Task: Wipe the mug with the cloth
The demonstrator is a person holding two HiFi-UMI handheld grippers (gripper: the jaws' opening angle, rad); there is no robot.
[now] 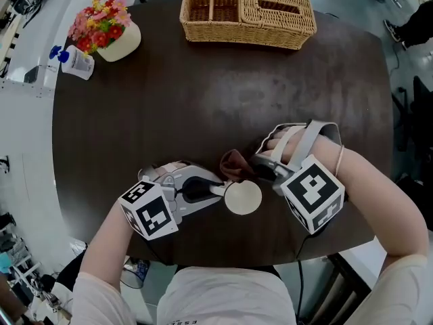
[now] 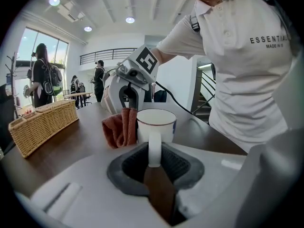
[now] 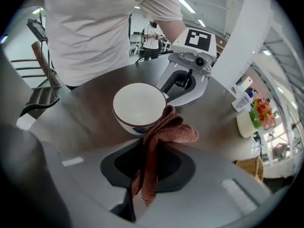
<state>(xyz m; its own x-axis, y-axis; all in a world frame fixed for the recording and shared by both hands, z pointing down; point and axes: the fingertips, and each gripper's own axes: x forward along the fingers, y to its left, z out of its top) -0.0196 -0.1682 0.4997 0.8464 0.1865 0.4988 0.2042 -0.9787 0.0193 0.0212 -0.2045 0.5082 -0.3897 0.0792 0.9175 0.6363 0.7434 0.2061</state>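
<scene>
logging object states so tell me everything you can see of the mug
The mug is white, glossy like ceramic, with a thin dark line round the rim and a bit of blue print on its side. It stands upright and empty on the dark table. The left claw is shut on its handle; the reddish-brown cloth, held in the right claw, lies against its outer wall at the rim.

Item count, counter (image 1: pixel 203 93):
- mug (image 1: pixel 243 198): 1
- cloth (image 1: pixel 235 164): 1, touching the mug
- wicker basket (image 1: pixel 247 16): 1, well beyond the mug
- flower pot (image 1: pixel 108 29): 1, far left of the mug
- bottle (image 1: pixel 73 61): 1, far left of the mug
- grippers: 2, left gripper (image 1: pixel 218 189) and right gripper (image 1: pixel 256 172), flanking the mug
</scene>
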